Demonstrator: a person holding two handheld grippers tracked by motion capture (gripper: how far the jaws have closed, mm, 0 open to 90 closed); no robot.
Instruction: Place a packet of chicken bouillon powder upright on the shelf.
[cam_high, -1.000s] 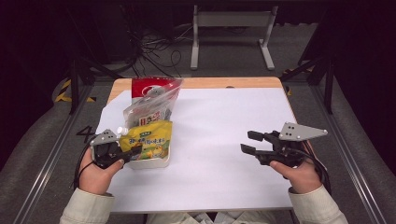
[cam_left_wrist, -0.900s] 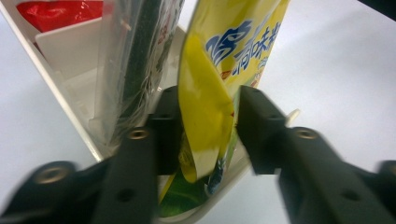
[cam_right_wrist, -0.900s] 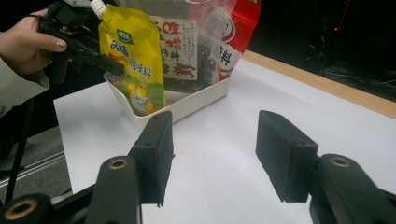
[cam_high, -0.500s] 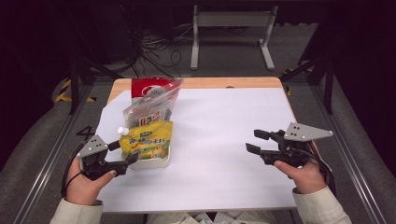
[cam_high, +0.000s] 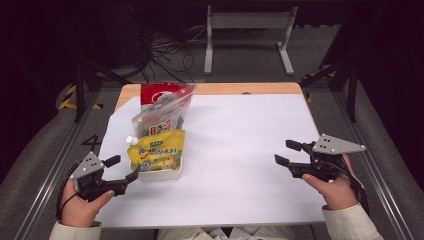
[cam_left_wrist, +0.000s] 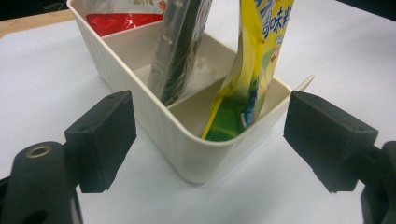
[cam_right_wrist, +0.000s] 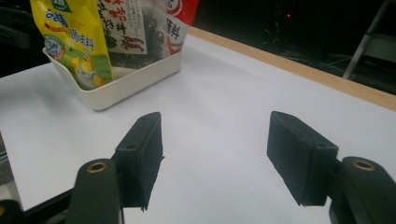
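A cream ribbed bin (cam_high: 161, 175) stands on the left of the white table. It holds a yellow spouted pouch (cam_high: 157, 150) at its near end, a clear printed pouch (cam_high: 160, 120) in the middle and a red pouch (cam_high: 162, 93) at the far end. My left gripper (cam_high: 125, 168) is open at the front left, just short of the bin's near corner, touching nothing. In the left gripper view the bin (cam_left_wrist: 159, 126) and yellow pouch (cam_left_wrist: 252, 70) lie beyond the spread jaws. My right gripper (cam_high: 283, 152) is open over bare table at the right, its jaws (cam_right_wrist: 217, 154) empty.
The white sheet (cam_high: 240, 150) covers the table, with a wooden strip (cam_high: 240, 89) along the far edge. Metal rails run down both sides. A metal stand (cam_high: 247, 30) and cables are on the floor behind the table.
My left gripper has drawn back from the yellow pouch and bin toward the front left corner. The right gripper has shifted slightly toward the near right.
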